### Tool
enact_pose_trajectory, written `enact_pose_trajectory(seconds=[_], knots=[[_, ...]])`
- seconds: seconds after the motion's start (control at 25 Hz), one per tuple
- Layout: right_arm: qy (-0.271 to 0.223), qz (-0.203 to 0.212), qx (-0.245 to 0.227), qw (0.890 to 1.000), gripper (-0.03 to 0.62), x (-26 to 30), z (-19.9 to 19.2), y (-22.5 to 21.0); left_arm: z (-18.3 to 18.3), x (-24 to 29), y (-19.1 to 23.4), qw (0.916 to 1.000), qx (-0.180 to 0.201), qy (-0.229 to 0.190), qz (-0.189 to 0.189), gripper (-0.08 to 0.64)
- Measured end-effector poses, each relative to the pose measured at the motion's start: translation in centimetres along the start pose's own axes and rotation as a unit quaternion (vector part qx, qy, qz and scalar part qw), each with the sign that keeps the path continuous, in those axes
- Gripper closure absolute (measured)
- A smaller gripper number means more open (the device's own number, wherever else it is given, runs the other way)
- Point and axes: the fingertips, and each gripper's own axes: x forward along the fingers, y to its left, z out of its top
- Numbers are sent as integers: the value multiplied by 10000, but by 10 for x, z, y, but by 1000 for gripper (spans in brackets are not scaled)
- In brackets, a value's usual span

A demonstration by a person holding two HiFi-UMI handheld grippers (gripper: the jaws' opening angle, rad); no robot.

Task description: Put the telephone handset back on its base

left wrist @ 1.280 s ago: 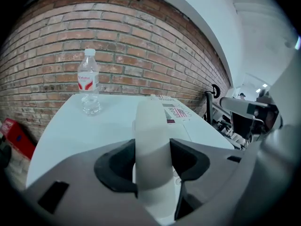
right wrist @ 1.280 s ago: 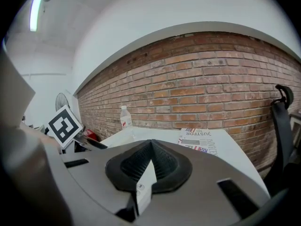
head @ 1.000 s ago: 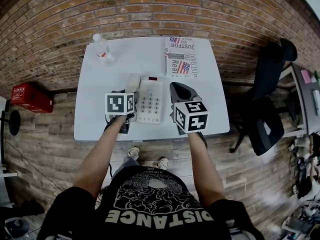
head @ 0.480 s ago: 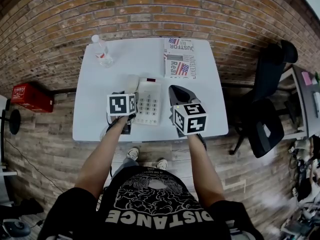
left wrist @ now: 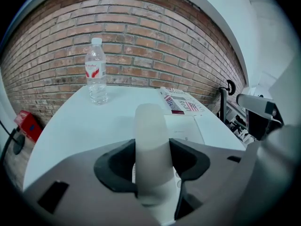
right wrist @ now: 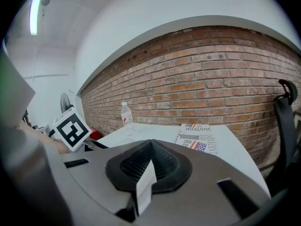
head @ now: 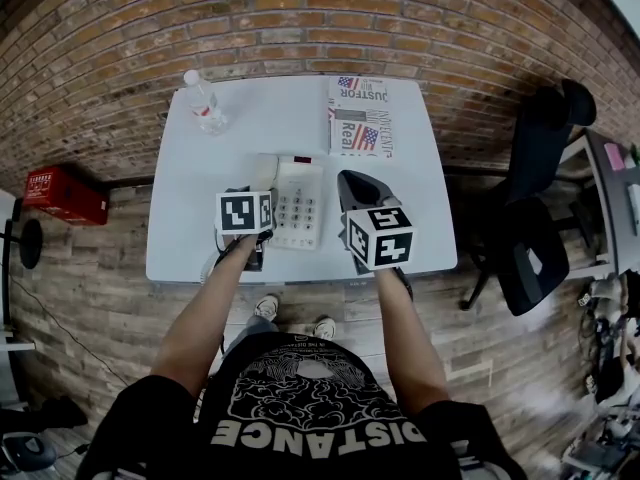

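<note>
The cream telephone handset [left wrist: 150, 126] stands between the jaws of my left gripper [left wrist: 153, 166], which is shut on it. In the head view the handset [head: 264, 171] lies along the left side of the cream telephone base [head: 299, 204], mid-table, with the left gripper's marker cube [head: 245, 213] over its near end. Whether it rests in the cradle I cannot tell. My right gripper [head: 353, 184] hovers just right of the base. Its dark jaws [right wrist: 149, 166] are shut, with only a thin white strip at their seam.
On the white table [head: 195, 243], a clear water bottle [head: 203, 100] stands at the far left corner. A folded newspaper [head: 360, 116] lies at the far right. A black office chair [head: 535, 198] is to the right, a red box [head: 63, 196] on the floor to the left.
My left gripper has edged slightly right and nearer with the handset still in it. The right gripper has hardly moved.
</note>
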Motion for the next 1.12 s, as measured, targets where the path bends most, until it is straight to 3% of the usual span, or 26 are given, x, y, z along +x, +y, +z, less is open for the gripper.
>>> enact_pose_trajectory(seconds=[0.32, 0.64, 1.12], knots=[[6, -31, 4, 10000, 592, -2, -2, 0, 1, 3, -6, 9994, 107, 8, -314, 328], [-13, -77, -2, 10000, 592, -4, 0, 3, 18, -8, -2, 9983, 195, -253, -497, 322], [-128, -106, -147, 9998, 592, -5, 18, 21, 62, -56, 5, 9884, 422, -1173, -869, 331]])
